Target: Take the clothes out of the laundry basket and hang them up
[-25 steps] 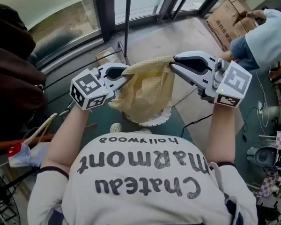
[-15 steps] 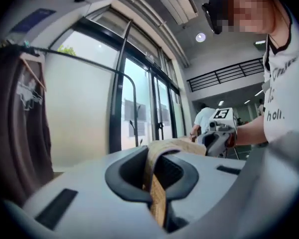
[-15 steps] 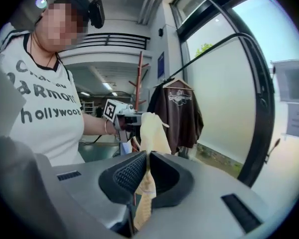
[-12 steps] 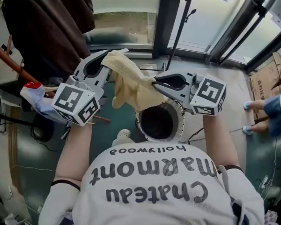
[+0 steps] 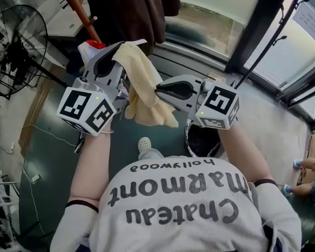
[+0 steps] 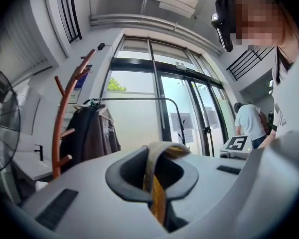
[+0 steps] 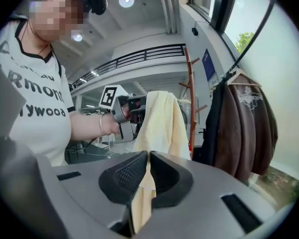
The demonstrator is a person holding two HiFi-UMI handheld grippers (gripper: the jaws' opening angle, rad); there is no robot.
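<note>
1. The left tool (image 5: 122, 50) is clamped shut on one edge of the pale yellow woven cloth garment (image 5: 142, 88). A folded strip of the fabric is pinched between its pads.
2. The right tool (image 5: 158, 91) is closed just as tightly on another part of the same garment. It sits just beside the left tool, so the cloth hangs bunched between and below the two.
3. The round laundry basket with a dark inside (image 5: 200, 140) sits on the floor below the right tool, and the garment is well clear of it.
4. Ahead of both tools stand a reddish-brown wooden coat stand (image 5: 76, 4) and some dark brown coats (image 5: 131, 7) hanging up.
5. The step in hand looks like carrying the garment over to be hung.
6. To do it well, I'd hold both grips firm and draw the tools apart to spread the fabric. Then raise it above a free peg and drape it there before loosening either tool, one at a time.
</note>
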